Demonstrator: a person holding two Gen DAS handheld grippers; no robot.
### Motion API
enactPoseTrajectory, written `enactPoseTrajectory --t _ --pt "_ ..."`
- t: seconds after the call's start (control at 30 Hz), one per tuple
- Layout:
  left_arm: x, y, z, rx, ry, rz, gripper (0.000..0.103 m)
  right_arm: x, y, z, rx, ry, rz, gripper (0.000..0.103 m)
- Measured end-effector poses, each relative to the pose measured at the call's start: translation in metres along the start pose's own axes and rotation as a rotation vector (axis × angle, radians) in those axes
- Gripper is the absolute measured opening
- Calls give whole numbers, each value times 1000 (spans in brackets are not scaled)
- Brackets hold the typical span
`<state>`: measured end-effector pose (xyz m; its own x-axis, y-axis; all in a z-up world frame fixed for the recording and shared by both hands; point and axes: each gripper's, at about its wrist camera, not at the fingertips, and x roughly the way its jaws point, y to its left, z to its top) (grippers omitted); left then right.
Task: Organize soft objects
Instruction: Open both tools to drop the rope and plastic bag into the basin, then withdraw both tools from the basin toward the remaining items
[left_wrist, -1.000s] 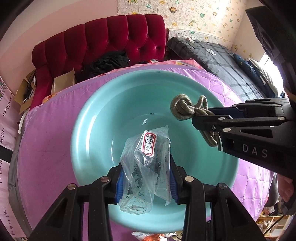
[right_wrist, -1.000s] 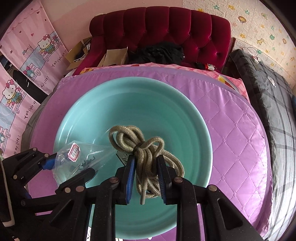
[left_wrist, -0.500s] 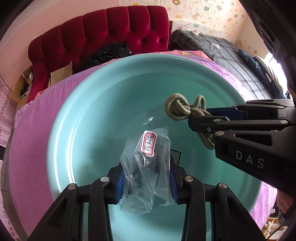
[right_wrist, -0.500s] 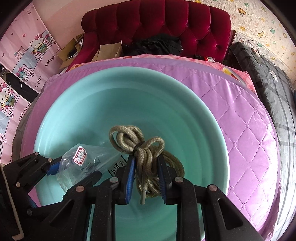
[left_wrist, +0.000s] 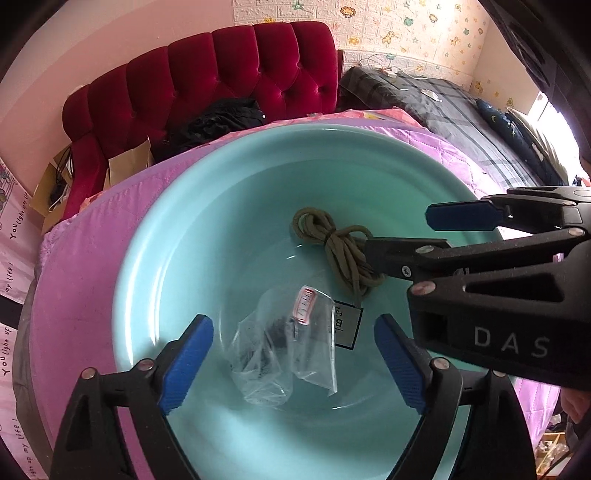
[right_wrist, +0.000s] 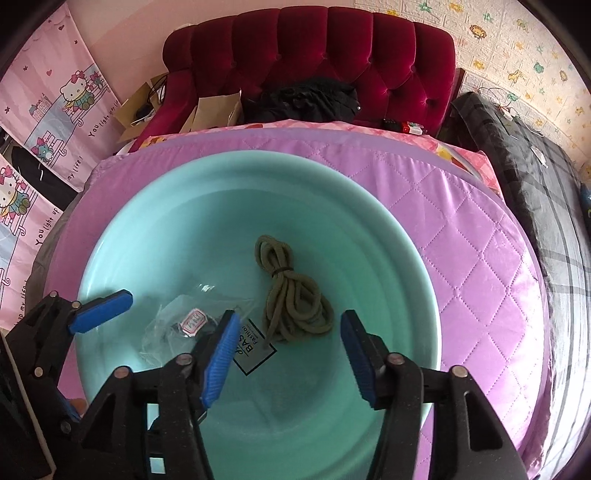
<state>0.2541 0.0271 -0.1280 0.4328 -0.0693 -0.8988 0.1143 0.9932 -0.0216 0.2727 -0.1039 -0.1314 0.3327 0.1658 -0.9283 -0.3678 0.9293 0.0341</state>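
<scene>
Right wrist: red box (right_wrist: 413, 128) behind basin (right_wrist: 155, 206)

Both tools point steeply down, left tool (left_wrist: 293, 358) and right tool (right_wrist: 288, 358) opening, nothing gripped.

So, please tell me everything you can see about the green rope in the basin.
The rope is an olive-green braided cord, soft-looking, coiled into a loose bundle and cinched near its middle by a thin dark band. One small loop points away from the cameras; a fuller mass of loops lies on the near side. It rests flat on the bottom of the turquoise basin, free of any grip. The right gripper hangs above it, its jaws opening, pads apart from the cord. A clear plastic bag lies beside it.
</scene>
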Motion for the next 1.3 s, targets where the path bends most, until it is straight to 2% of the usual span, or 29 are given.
enactPoseTrajectory --t 0.03,0.1,0.13,0.27,0.57,1.0,1.3 --pt "-2 1 -1 -2 -9 9 103 -3 0 -1 3 -7 3 77" --pt "-6 2 -3 -10 -18 10 103 -7 1 -3 5 -17 6 98" --pt "-7 3 -4 -14 -19 4 103 -9 1 -4 5 -19 2 102" --pt "-14 2 -10 -10 -25 20 103 -15 3 -11 2 -21 -39 103" --pt "-34 3 -23 -37 -42 51 103 -38 5 -31 -15 -37 -74 103" --pt "-73 -8 -49 -37 -39 73 103 -77 5 -67 2 -32 -77 103" --pt "-100 -11 -81 -51 -62 78 103 -103 10 -96 -28 -44 -81 103"
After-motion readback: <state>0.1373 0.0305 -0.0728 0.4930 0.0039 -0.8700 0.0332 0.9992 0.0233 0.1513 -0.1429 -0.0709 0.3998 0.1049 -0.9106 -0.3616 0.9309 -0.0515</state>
